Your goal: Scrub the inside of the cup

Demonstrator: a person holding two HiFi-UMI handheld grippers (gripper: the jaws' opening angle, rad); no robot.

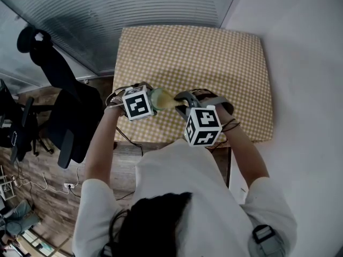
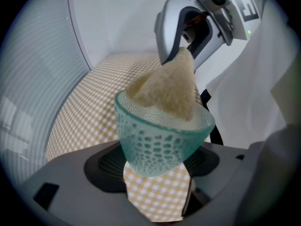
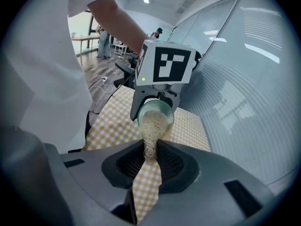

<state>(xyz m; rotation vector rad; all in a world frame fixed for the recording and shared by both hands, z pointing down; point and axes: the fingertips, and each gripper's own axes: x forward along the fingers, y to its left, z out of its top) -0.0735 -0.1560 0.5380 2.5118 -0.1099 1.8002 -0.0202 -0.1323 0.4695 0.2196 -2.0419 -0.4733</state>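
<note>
Left gripper (image 2: pixel 155 175): mine; its jaws are set fairly wide and clamped on the lower body of the cup, so the mouth faces up and towards my other hand.
Cup (image 2: pixel 157 142): pale green, see-through, dimpled wall; held above the near edge of the table (image 1: pixel 214 52), tilted, not resting on it.
Sponge (image 2: pixel 167 91): a coarse, tan, fibrous pad; its wide end fills the mouth of the cup and touches the rim all round, and its narrow end runs up to my right jaws.
Right gripper (image 3: pixel 150 155): mine; its jaws are narrow and pinch the thin tail of the sponge, just beside the cup's mouth.
Step in hand: I judge this to be the scrubbing itself, with the pad already seated inside.
How to do it well: hold the cup firmly but without crushing the thin wall; press the pad down to the bottom, then twist and sweep it round the inner wall; grip the tail tightly so it does not slip out.
Risk: pushing hard may lever the cup out of my left jaws.
Count: one cup, one sponge, two grippers, one table, one chair (image 1: pixel 69 111) at far left.
</note>
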